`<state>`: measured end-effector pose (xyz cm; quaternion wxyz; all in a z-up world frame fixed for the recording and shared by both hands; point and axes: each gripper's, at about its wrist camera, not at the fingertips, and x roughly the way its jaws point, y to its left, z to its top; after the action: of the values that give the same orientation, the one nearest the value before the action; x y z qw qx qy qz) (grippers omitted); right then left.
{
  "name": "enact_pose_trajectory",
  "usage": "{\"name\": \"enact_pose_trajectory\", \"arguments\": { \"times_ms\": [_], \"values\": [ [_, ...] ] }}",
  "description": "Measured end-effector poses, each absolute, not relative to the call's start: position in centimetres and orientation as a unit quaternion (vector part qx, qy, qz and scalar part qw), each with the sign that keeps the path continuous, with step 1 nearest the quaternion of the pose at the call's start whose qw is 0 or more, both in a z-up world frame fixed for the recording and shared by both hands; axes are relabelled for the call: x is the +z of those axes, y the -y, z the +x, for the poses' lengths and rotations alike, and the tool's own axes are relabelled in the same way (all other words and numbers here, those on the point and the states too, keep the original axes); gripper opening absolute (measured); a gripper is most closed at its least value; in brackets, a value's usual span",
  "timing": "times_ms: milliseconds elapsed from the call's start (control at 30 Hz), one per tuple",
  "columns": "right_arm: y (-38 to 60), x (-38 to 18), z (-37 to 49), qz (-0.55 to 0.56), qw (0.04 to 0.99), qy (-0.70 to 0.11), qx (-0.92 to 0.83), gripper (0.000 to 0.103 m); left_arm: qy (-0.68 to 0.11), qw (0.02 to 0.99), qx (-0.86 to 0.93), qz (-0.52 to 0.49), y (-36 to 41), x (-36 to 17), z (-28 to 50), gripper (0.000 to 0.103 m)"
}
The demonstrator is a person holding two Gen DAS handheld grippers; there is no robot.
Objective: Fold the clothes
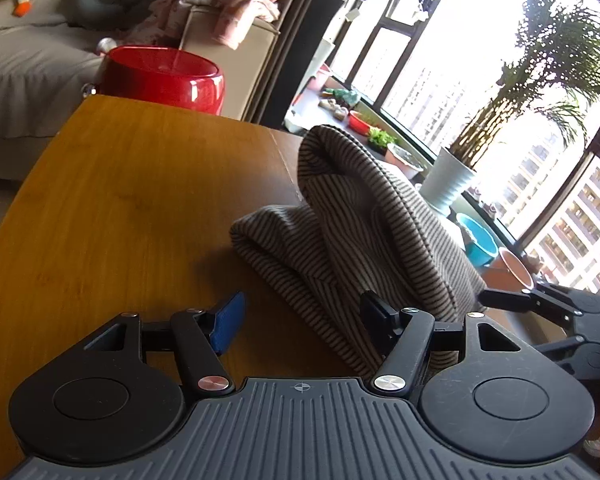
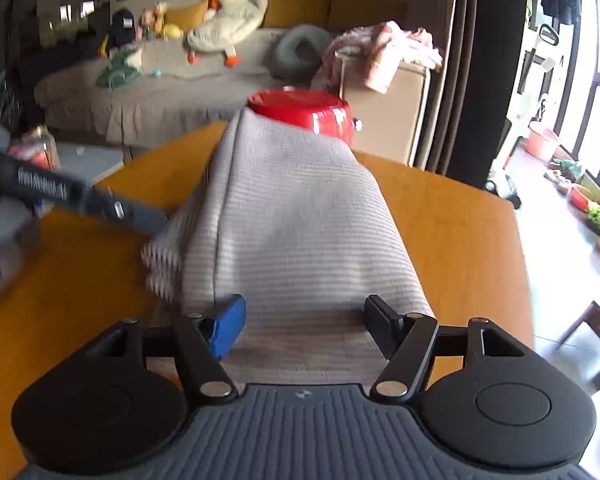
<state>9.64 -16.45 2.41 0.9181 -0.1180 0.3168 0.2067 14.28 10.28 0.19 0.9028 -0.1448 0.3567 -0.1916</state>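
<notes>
Left wrist view: the left gripper [image 1: 302, 322] points downward over the near part of the wooden table [image 1: 120, 200], jaws apart and pinching nothing; the striped garment [image 1: 352, 236] lies heaped toward the table's right side, its lower edge running past the inner side of the right finger. The right gripper [image 1: 500, 300] shows at the right edge of this view, beside the same heap; whether it touches the cloth there cannot be told. A red bowl [image 1: 164, 76] stands beyond the far edge.

Right wrist view: the right gripper [image 2: 304, 324] also tilts downward, jaws apart with the garment's near hem lying flat between and under them, not clamped. The garment [image 2: 296, 216] runs as a long band from the near edge toward the far edge.

To do the fold well, judged from this layout, each gripper should close on a hem corner, taking all layers, before lifting; both should rise together and keep the band taut, so the heap does not drag.
</notes>
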Motion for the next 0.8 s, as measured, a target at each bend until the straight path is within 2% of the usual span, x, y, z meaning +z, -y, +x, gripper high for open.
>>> {"name": "enact_pose_trajectory", "arguments": {
  "times_ms": [233,367,467,533,567,600,700,800],
  "values": [
    [13.8,7.5,7.4,-0.123,0.94,-0.213,0.235,0.066,-0.36,0.902,-0.186,-0.151,-9.3,-0.3,15.1,0.063],
    [10.3,5.8,10.2,-0.137,0.936,-0.214,0.243,0.066,-0.361,0.901,-0.183,-0.154,-8.9,-0.6,15.5,0.061],
    [10.3,3.5,13.1,-0.116,0.931,-0.261,0.228,0.065,-0.361,0.901,-0.184,-0.152,-8.6,-0.7,15.4,0.06],
    [10.8,2.8,13.3,-0.108,0.93,-0.264,0.232,0.063,-0.361,0.901,-0.186,-0.151,-8.5,-0.7,15.4,0.06],
    [10.7,2.7,13.0,-0.115,0.93,-0.259,0.233,0.055,-0.361,0.901,-0.186,-0.151,-8.4,-0.7,15.4,0.06],
    [10.5,2.8,12.8,-0.125,0.93,-0.255,0.235,0.036,-0.361,0.901,-0.187,-0.153,-8.4,-0.8,15.4,0.06],
    [10.0,3.4,12.3,-0.133,0.93,-0.249,0.236,0.012,-0.36,0.899,-0.19,-0.159,-8.6,-0.9,15.5,0.06],
    [11.1,6.0,12.5,-0.091,0.939,-0.23,0.238,0.01,-0.363,0.896,-0.196,-0.166,-8.6,-1.1,15.6,0.058]
  ]
}}
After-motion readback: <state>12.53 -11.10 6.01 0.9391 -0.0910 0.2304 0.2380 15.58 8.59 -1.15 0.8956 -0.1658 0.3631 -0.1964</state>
